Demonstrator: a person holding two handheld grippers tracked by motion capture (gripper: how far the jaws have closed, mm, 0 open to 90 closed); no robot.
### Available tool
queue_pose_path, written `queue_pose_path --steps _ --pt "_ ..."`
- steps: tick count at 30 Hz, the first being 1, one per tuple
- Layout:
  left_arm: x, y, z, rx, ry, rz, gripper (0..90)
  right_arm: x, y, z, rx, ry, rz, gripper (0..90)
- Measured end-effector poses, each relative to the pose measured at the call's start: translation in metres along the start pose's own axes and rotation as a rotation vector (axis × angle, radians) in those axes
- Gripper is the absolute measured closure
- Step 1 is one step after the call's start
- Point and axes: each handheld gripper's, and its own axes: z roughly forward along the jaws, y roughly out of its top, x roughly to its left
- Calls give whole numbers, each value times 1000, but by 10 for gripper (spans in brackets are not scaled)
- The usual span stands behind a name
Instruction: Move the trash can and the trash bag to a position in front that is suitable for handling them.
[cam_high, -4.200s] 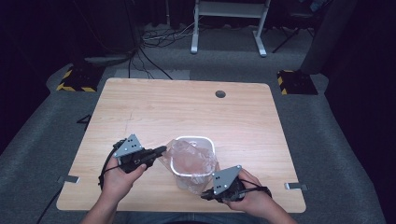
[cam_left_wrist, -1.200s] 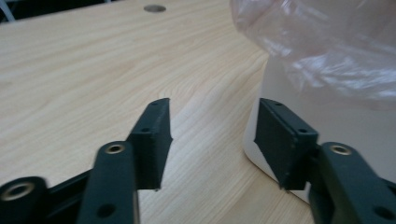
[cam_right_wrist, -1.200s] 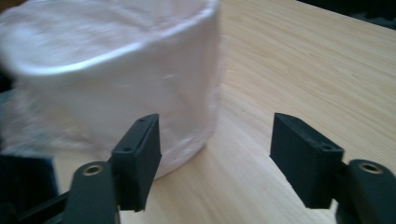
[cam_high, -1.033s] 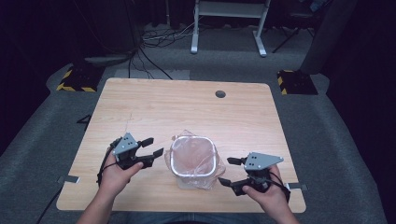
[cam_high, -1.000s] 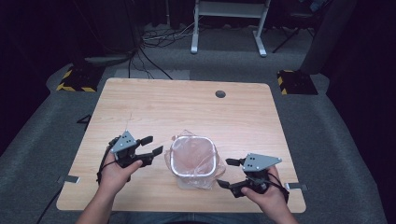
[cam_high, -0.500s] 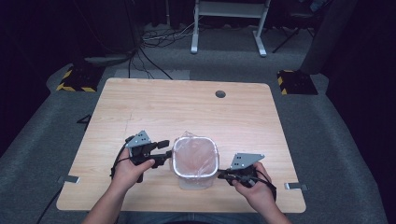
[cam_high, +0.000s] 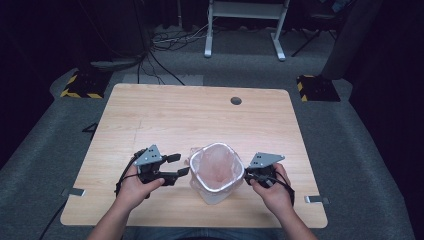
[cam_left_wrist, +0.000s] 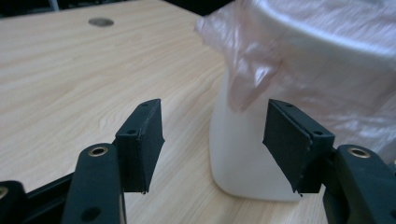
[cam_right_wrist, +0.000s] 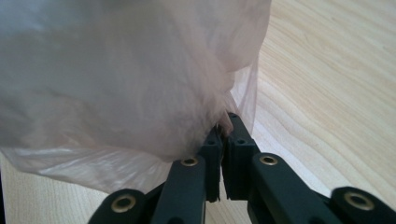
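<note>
Just ahead of both grippers, near the person's edge of the wooden bench (cam_high: 150, 115), stands a small white bin (cam_high: 216, 187) lined with a thin pinkish plastic bag (cam_high: 216, 167) whose edge is folded out over the rim. The left gripper (cam_high: 177, 166) sits just beside the bin on its left, pointing toward it; its jaws stand wide apart and have just been opening, with nothing pinched between them. In the left gripper view, the bin's white wall (cam_left_wrist: 243, 158) rises right in front of the gap and slightly toward the right-hand pad, while a loose flap of the bag (cam_left_wrist: 247, 70) hangs above and ahead of the pads (cam_left_wrist: 142, 140), not touched by either. The right gripper (cam_high: 246, 175) is pressed up against the opposite side of the bin, its jaws closed tight. In the right gripper view, the two black pads (cam_right_wrist: 223, 140) meet with a fold of the bag's film (cam_right_wrist: 140, 84) caught between their tips, and the rest of the bag billows up and to the left, directly above the gripper. Bare bench (cam_right_wrist: 327, 93) shows to the right of that gripper. Each gripper is carried in one of the person's hands, coming in from the near edge of the bench.
</note>
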Motion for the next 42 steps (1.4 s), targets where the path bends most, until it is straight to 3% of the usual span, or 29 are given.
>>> queue_pose_path --steps 6,9,10,13,15,25,30,37,40,41,42 --pt "-2 8 2 6 -27 89 407 1 9 -5 -24 -17 -40 872" --pt "-2 8 3 5 -58 70 550 -2 12 -3 -29 -21 -42 882" --pt "-3 8 3 13 -74 70 637 -2 12 -2 -29 -24 -44 882" --pt "-6 6 5 35 -73 77 855 0 12 0 -36 -20 -42 886" --pt "-6 3 7 59 -58 91 897 1 9 1 -34 -14 -39 888" --pt "-3 -27 26 182 -47 69 900 2 -14 8 32 30 -11 899" --pt "-3 -35 34 233 -35 80 900 3 -21 17 51 47 1 898" --pt "-1 -48 42 288 -33 80 900 2 -32 28 95 75 23 898" --pt "1 -50 40 284 -21 70 895 2 -36 30 104 85 34 882" --pt "1 -50 38 279 0 58 837 2 -36 30 108 86 37 854" --pt "2 -48 34 264 23 75 738 2 -37 28 107 79 41 786"
